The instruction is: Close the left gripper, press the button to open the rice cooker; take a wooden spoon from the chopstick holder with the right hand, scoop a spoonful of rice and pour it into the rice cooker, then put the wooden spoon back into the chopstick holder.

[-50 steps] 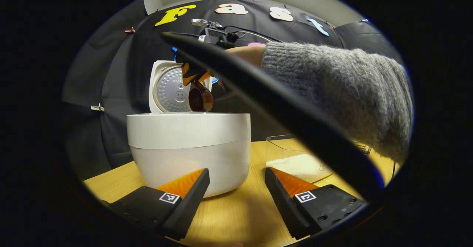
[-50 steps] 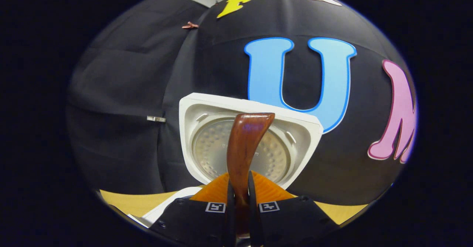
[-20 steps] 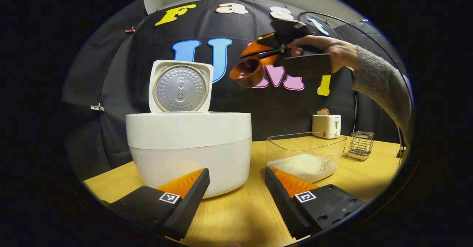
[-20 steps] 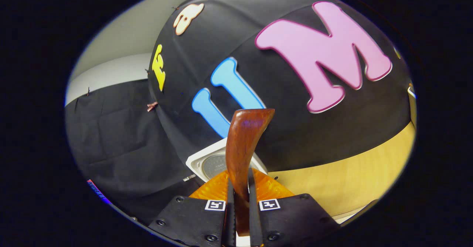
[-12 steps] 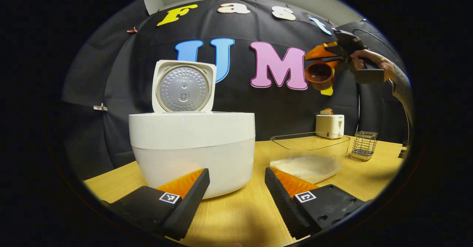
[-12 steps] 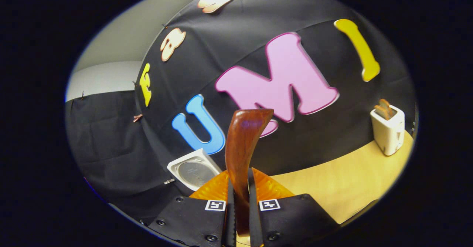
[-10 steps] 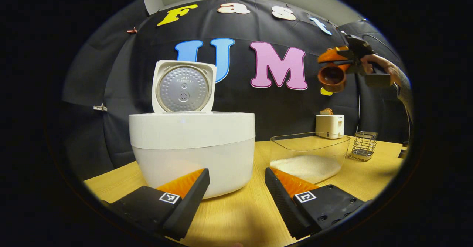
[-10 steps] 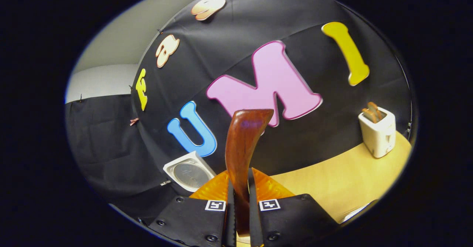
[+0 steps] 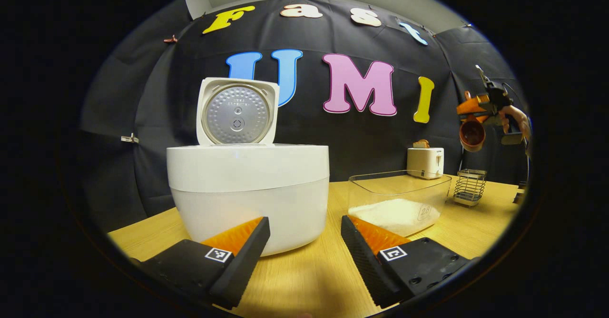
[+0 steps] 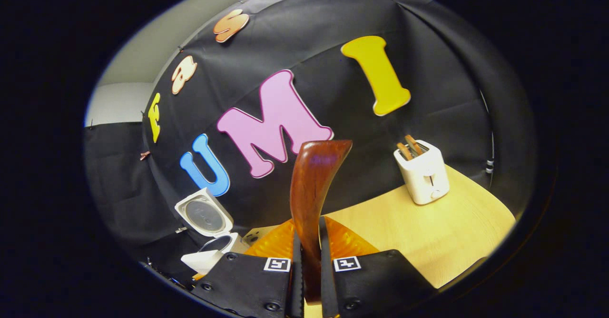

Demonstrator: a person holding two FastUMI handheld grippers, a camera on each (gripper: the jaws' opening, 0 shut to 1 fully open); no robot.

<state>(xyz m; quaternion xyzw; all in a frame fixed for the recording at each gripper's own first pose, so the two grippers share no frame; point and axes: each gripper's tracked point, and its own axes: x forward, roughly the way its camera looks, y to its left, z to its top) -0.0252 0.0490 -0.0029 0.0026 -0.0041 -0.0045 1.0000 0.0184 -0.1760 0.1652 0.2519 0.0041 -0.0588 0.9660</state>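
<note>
The table (image 9: pixel 304 270) runs from the near edge, where the left gripper (image 9: pixel 304 242) hangs low with its jaws wide and nothing between them, out to the far right corner. On its left stands the rice cooker (image 9: pixel 248 189), lid up, the biggest thing to steer round. Just right of it sits the clear rice box (image 9: pixel 398 199), low-walled and open on top. Farther right and back are the toaster (image 9: pixel 425 162) and the wire chopstick holder (image 9: pixel 468 187), near each other but apart.

The step in hand looks to be the return of the spoon to the holder. The right gripper (image 10: pixel 308 280) has its jaws narrow, pinched on the handle of the wooden spoon (image 10: pixel 311 199). In the left gripper view that spoon (image 9: pixel 472 134) hangs above the holder, bowl end lowest.

To do it well, I would line up straight over the holder's open mouth, then lower slowly and let go only once the spoon rests inside.

The holder's thin wire rim is the edge to mind; it looks light and may tip if knocked. Room above it is open, and the toaster stands far enough left to leave a clean drop.
</note>
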